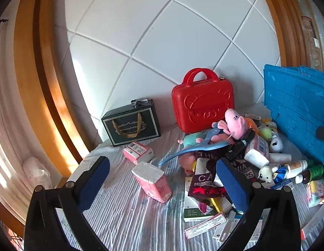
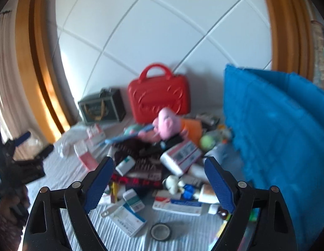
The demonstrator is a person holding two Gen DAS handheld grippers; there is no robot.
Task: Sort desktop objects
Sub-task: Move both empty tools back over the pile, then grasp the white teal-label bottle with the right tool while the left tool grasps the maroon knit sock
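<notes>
Two grippers, both spread wide w/ nothing between pads: left gripper, right gripper. Red case upright at wall; pink plush leans on its front, tops clutter pile. Pink packs lie front-left of case, blue crate right.

The right gripper hangs with its blue-padded jaws spread wide over a blurred heap of boxes and toys on a striped cloth. A pink plush pig tops the pile, in front of a red case standing against the white wall. A dark gift box sits left of the case, a blue crate at right. A tape roll lies nearest the camera. The left gripper shows at the left edge.
</notes>
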